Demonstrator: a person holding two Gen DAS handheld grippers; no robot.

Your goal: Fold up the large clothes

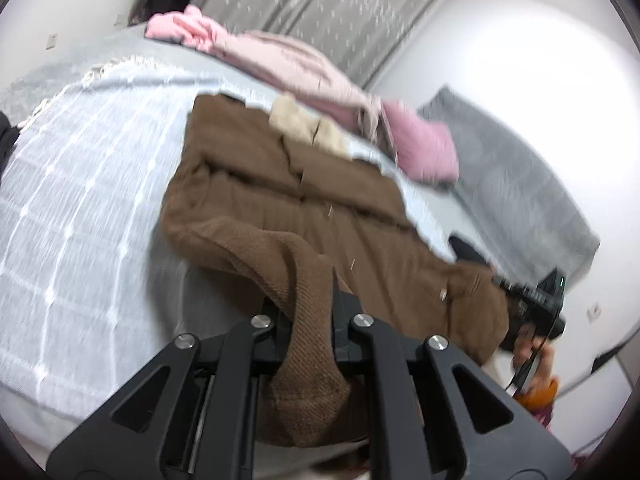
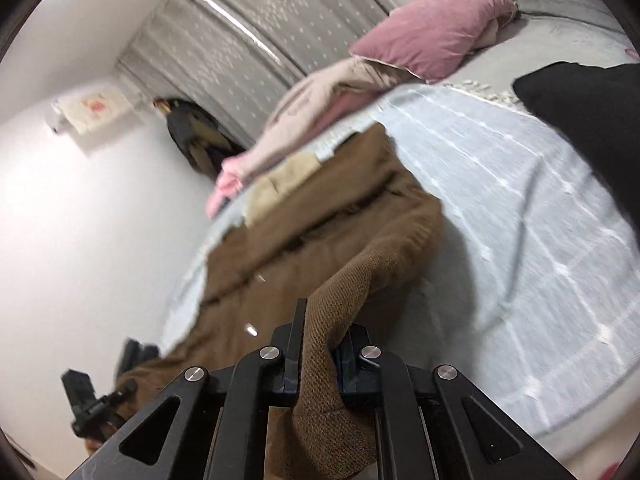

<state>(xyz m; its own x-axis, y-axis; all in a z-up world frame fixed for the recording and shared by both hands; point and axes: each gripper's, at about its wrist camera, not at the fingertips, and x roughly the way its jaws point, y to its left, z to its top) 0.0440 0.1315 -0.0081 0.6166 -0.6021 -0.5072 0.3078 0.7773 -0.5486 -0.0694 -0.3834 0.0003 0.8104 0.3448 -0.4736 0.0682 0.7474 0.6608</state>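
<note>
A large brown knitted garment [image 1: 320, 200] lies spread on the pale blue checked bed cover [image 1: 80, 200], with a beige patch [image 1: 304, 124] at its far end. My left gripper [image 1: 310, 300] is shut on a lifted fold of its near edge, and the knit hangs down between the jaws. In the right wrist view the same brown garment [image 2: 320, 220] runs away across the bed cover [image 2: 520, 200]. My right gripper [image 2: 324, 332] is shut on another raised fold of that edge. Each view shows the other gripper at the garment's far corner: the right one [image 1: 532, 304] and the left one [image 2: 92, 404].
A pink pillow [image 1: 424, 144] [image 2: 432, 28] and a heap of pale pink clothes [image 1: 280, 60] [image 2: 312, 108] lie beyond the garment. A grey blanket [image 1: 500, 168] lies by the wall. A black item [image 2: 588, 120] sits on the cover. Grey curtains [image 2: 240, 40] hang behind.
</note>
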